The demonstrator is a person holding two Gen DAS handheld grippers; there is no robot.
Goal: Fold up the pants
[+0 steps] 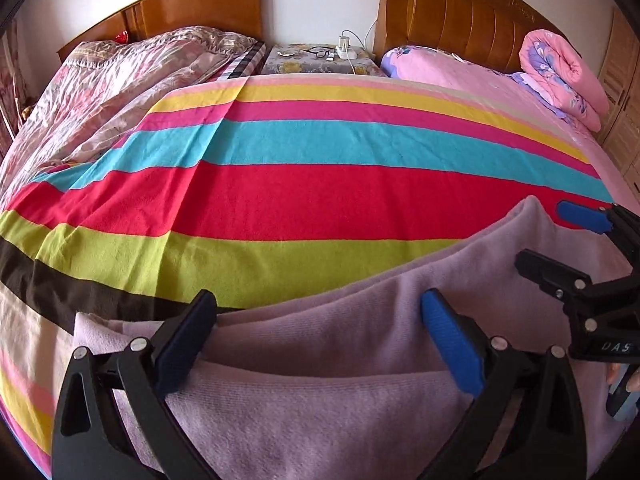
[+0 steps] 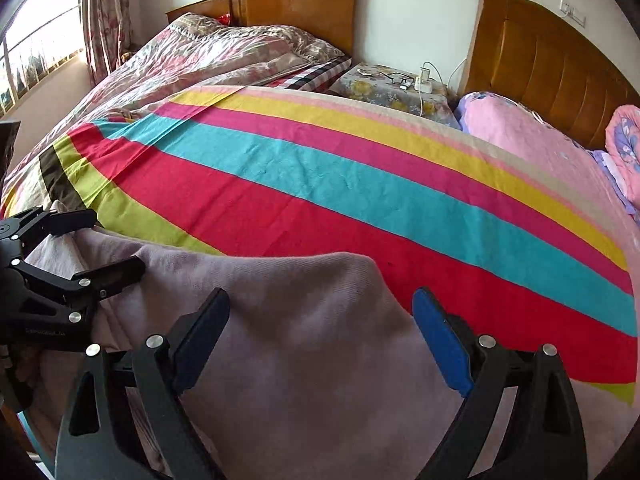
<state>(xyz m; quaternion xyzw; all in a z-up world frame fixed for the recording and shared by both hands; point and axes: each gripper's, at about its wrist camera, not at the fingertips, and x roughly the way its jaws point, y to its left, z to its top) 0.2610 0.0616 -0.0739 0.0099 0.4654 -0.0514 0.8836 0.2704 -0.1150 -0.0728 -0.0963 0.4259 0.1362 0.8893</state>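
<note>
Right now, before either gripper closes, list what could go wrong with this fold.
1. The pants lie in loose, uneven layers; the open left gripper may pinch only the top layer, so the fold drags crooked.
2. The right gripper is also open above the fabric, and the two grippers sit close together, so they could collide.
3. The striped sheet beneath already shows creases; a deep pinch could catch it too.

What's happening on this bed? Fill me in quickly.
A person is folding a pair of pale lilac pants on a bed covered with a striped sheet, using a handheld gripper in each hand. The left gripper and the right gripper both hang over the pants with their fingers spread wide, gripping nothing. The pants lie bunched in a few soft layers near the front edge, so the fold looks only partly done.
</note>
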